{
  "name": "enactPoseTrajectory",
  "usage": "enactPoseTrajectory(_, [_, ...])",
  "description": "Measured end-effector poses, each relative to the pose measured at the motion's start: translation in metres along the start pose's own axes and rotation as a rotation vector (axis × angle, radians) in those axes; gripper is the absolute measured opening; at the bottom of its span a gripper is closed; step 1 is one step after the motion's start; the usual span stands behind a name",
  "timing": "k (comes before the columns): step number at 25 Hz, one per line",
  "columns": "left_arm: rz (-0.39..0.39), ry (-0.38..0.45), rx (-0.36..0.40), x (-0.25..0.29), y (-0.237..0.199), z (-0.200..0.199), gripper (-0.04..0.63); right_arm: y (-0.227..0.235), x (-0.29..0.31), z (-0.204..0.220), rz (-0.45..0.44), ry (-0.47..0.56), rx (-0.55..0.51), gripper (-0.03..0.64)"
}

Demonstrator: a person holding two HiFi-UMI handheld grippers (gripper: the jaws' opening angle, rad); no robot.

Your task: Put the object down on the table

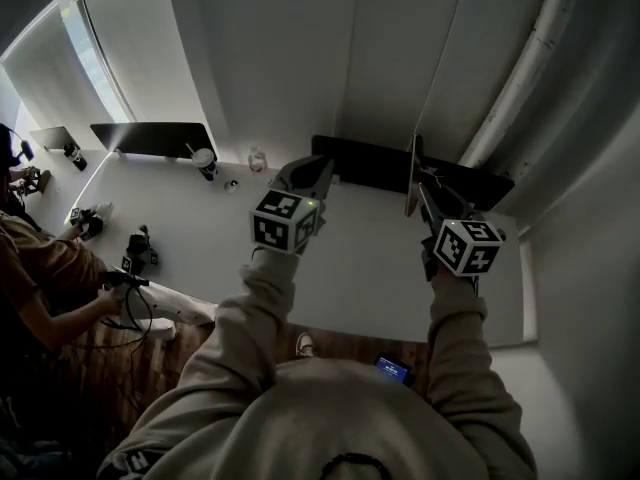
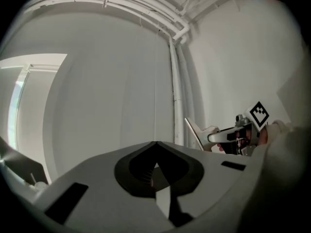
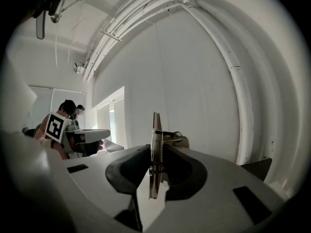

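My right gripper is shut on a thin flat board with a metal spring clip. It holds the board upright and edge-on above the far side of the white table. In the right gripper view the board stands between the pads, with its spring and wire clip on the right side. My left gripper hovers to the left of it at about the same height, jaws together with nothing between them. The left gripper view shows the right gripper and the board off to the right.
A long black object lies on the table under the grippers. A cup, a small bottle and a dark screen stand further left. Another person sits at the left edge beside other grippers. White pipes run along the wall.
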State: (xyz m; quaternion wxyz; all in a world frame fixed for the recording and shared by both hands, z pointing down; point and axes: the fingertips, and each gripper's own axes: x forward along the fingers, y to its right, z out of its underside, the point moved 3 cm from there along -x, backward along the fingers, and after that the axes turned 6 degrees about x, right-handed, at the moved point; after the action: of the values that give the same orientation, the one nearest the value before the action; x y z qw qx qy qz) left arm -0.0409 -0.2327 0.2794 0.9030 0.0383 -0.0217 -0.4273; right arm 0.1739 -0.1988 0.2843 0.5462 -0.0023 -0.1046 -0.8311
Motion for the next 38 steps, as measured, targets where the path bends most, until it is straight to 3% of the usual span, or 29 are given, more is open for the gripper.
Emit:
enactPoseTrajectory(6, [0.040, -0.016, -0.002, 0.060, -0.044, 0.017, 0.004, 0.025, 0.051, -0.012, 0.058, 0.023, 0.035, 0.100])
enactPoseTrajectory(11, [0.052, -0.030, -0.026, 0.091, -0.056, 0.031, 0.005, 0.049, 0.072, 0.007, 0.116, -0.024, 0.060, 0.100])
enactPoseTrajectory(15, [0.093, -0.018, -0.041, 0.108, -0.060, 0.029, 0.004, 0.057, 0.090, 0.005, 0.100, -0.027, 0.067, 0.100])
enactPoseTrajectory(23, [0.065, -0.051, -0.070, 0.121, -0.072, 0.038, 0.004, 0.064, 0.118, 0.012, 0.066, -0.080, 0.059, 0.100])
enactPoseTrajectory(38, [0.080, -0.237, -0.194, 0.130, -0.054, 0.161, 0.004, 0.100, 0.143, 0.144, 0.069, -0.282, 0.246, 0.100])
